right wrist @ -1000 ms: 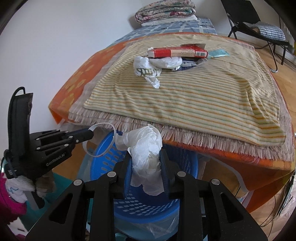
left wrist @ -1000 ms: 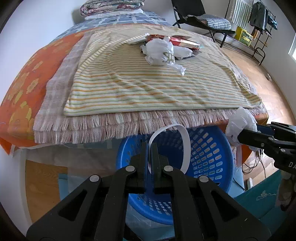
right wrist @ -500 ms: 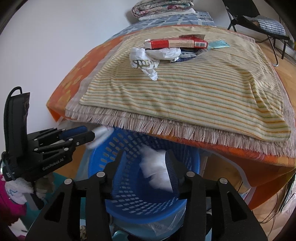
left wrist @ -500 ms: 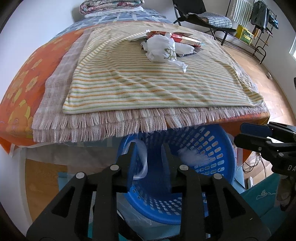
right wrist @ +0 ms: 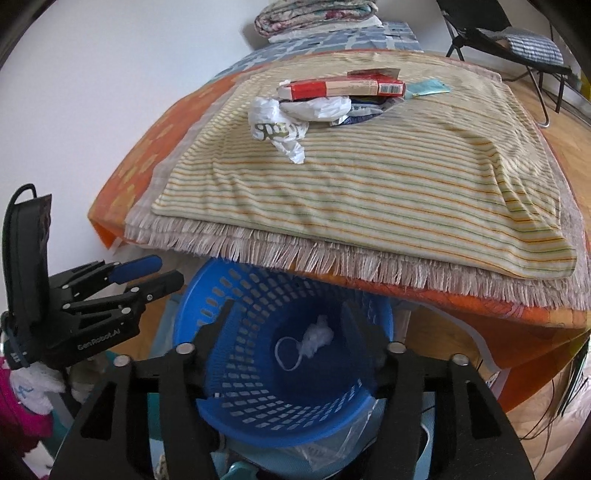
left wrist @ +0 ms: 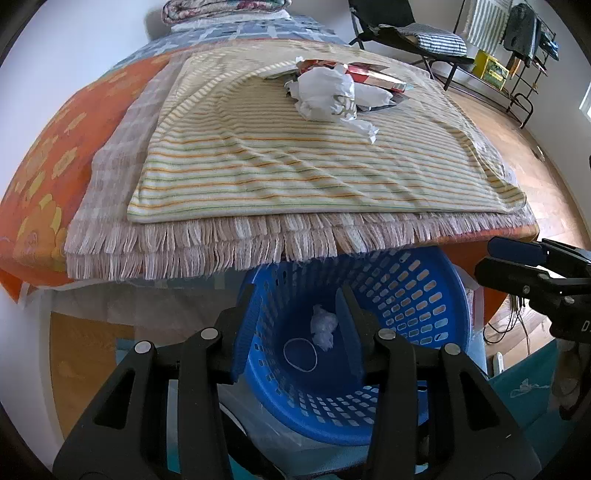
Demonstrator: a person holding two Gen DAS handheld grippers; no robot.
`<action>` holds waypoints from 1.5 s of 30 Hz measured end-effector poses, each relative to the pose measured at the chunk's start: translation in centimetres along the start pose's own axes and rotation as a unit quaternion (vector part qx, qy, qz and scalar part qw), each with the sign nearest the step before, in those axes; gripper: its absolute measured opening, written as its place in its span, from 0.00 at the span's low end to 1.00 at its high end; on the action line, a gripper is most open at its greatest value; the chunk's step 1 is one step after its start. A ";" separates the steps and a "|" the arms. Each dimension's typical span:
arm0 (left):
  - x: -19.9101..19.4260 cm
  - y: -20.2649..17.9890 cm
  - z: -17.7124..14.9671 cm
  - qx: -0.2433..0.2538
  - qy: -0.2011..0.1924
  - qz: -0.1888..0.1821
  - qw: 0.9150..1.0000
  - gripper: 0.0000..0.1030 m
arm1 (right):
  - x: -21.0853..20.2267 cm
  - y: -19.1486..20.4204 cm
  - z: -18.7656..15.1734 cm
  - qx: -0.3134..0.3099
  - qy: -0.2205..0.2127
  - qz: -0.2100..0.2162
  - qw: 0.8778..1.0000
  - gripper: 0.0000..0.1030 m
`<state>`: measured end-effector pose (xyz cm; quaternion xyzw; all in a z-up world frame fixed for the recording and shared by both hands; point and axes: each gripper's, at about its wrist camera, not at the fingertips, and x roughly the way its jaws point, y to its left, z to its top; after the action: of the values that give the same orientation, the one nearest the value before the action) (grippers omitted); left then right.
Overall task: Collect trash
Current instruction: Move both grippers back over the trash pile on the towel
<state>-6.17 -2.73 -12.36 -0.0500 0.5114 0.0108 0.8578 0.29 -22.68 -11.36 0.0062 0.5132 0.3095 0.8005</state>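
Note:
A blue perforated basket stands on the floor under the bed's fringed edge. At its bottom lie a white ring and a crumpled white plastic wad; the right wrist view shows the same ring and wad. My left gripper hovers over the basket, jaws opening, nothing between them. Over the same basket my right gripper is also opening and empty. On the striped blanket sit a crumpled white bag, a red box and a teal wrapper.
The striped blanket covers an orange bedspread, against a white wall on the left. Folded quilts lie at the bed's far end. A black chair and a drying rack stand on the wooden floor to the right.
Both grippers opened. The white ring fell from the left one and the plastic wad from the right one; both now lie in the basket.

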 end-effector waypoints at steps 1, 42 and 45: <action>0.0 0.2 0.0 -0.003 0.002 -0.001 1.000 0.45 | -0.1 -0.1 0.0 0.001 -0.001 0.000 1.000 0.55; 0.6 -1.4 13.6 -0.034 -0.013 -0.090 0.995 0.64 | -3.5 -6.2 14.8 0.110 -0.097 -0.022 0.989 0.70; 1.6 -1.1 14.4 -0.038 -0.004 -0.090 0.995 0.64 | -2.4 -6.7 16.4 0.121 -0.096 -0.016 0.988 0.70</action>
<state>7.27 -2.52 -6.93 -0.1287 0.5008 -0.0470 0.8547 16.43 -24.25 -3.83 0.1244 0.4677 0.2307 0.8442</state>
